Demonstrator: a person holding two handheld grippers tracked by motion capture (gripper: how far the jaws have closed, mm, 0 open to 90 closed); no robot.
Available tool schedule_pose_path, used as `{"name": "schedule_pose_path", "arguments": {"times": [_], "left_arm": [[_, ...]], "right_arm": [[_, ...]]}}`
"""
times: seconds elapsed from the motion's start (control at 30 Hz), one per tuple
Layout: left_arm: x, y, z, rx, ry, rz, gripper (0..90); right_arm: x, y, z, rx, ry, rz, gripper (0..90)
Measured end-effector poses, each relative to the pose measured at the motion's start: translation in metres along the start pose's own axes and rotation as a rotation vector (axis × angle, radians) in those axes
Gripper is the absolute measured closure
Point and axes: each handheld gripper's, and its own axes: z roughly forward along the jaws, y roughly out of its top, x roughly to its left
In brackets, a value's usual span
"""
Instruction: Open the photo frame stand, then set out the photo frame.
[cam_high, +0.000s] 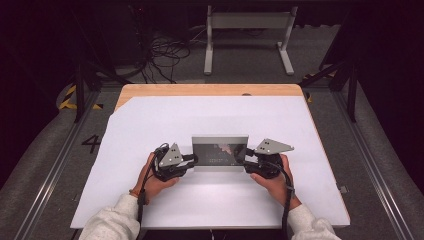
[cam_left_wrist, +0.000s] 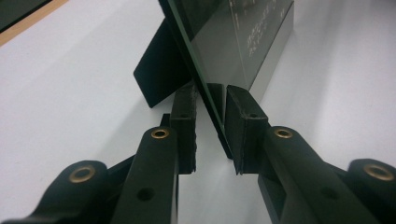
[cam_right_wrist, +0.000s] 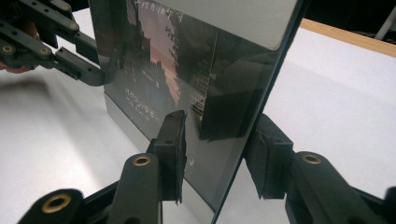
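Two tools, left tool (cam_high: 192, 159) and right tool (cam_high: 243, 153), bracket opposite edges of one upright picture frame (cam_high: 220, 152) mid-surface (cam_high: 215, 200), jaws slightly parted, neither visibly clamped; lifting apparently not begun.

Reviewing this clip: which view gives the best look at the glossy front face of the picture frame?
The right gripper view: the picture frame's glossy front, its printed image and white text fill the near field. The high view shows the whole frame small, between both grippers. The left gripper view shows it edge-on, with its black rear stand.
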Motion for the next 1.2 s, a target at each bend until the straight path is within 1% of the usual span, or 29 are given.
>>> {"name": "schedule_pose_path", "arguments": {"times": [0.1,0.17,0.27,0.37,0.53,0.57,0.6,0.67,0.7,0.83,0.87,0.9,0.93,0.97,1.0,1.03,1.07,1.1,1.13,1.17,1.2], "left_arm": [[0.000,0.000,-0.001,0.000,0.001,-0.002,71.7],[-0.001,0.001,-0.003,-0.010,0.006,0.003,71.6],[-0.001,0.002,-0.004,-0.013,0.006,0.012,71.3],[-0.001,0.002,-0.005,-0.018,0.006,0.006,70.1],[0.001,0.003,-0.007,-0.024,0.011,0.004,66.6],[0.001,0.003,-0.007,-0.024,0.011,0.004,66.8],[0.001,0.003,-0.007,-0.027,0.011,0.002,66.7],[0.001,0.004,-0.008,-0.027,0.016,0.003,65.0],[0.001,0.005,-0.010,-0.030,0.022,0.001,65.0],[0.000,0.004,-0.018,-0.032,0.058,-0.007,57.3],[-0.001,0.004,-0.022,-0.024,0.069,0.001,55.1],[-0.001,0.004,-0.022,-0.024,0.069,0.001,53.3],[-0.002,0.003,-0.031,-0.023,0.084,0.013,50.7],[-0.002,0.002,-0.035,-0.024,0.094,0.013,48.7],[-0.002,0.001,-0.037,-0.022,0.103,0.017,47.1],[-0.002,0.001,-0.037,-0.022,0.103,0.017,43.8],[-0.002,-0.002,-0.043,-0.008,0.133,0.031,41.7],[-0.002,-0.002,-0.043,-0.008,0.133,0.031,40.9],[-0.002,-0.003,-0.045,-0.008,0.139,0.030,39.2],[-0.002,-0.005,-0.047,-0.007,0.139,0.022,39.2],[-0.002,-0.006,-0.049,0.000,0.149,0.020,38.2]], "right_arm": [[0.000,0.000,0.000,0.004,-0.002,-0.002,58.6],[-0.001,0.000,0.000,0.013,-0.008,-0.008,56.2],[-0.001,0.001,-0.001,0.014,-0.011,-0.011,55.8],[-0.003,0.002,-0.003,0.013,-0.012,-0.012,55.7],[-0.003,0.004,-0.005,0.021,-0.020,-0.038,55.4],[-0.003,0.004,-0.005,0.021,-0.020,-0.038,55.4],[-0.002,0.006,-0.006,0.023,-0.024,-0.049,55.3],[-0.002,0.006,-0.007,0.021,-0.026,-0.053,54.9],[-0.002,0.006,-0.008,0.023,-0.028,-0.053,54.1],[-0.003,0.006,-0.014,0.039,-0.044,-0.072,50.1],[-0.003,0.005,-0.015,0.040,-0.044,-0.072,49.2],[-0.003,0.005,-0.017,0.044,-0.046,-0.083,48.1],[-0.003,0.005,-0.020,0.048,-0.049,-0.091,47.3],[-0.004,0.005,-0.022,0.049,-0.053,-0.095,46.4],[-0.004,0.004,-0.024,0.050,-0.051,-0.096,45.2],[-0.004,0.004,-0.026,0.049,-0.049,-0.096,44.2],[-0.004,0.004,-0.029,0.053,-0.052,-0.101,43.8],[-0.004,0.004,-0.029,0.053,-0.052,-0.101,43.8],[-0.005,0.002,-0.032,0.058,-0.055,-0.111,43.7],[-0.005,0.002,-0.032,0.058,-0.055,-0.111,43.7],[-0.005,0.002,-0.034,0.061,-0.059,-0.113,43.0]]}}
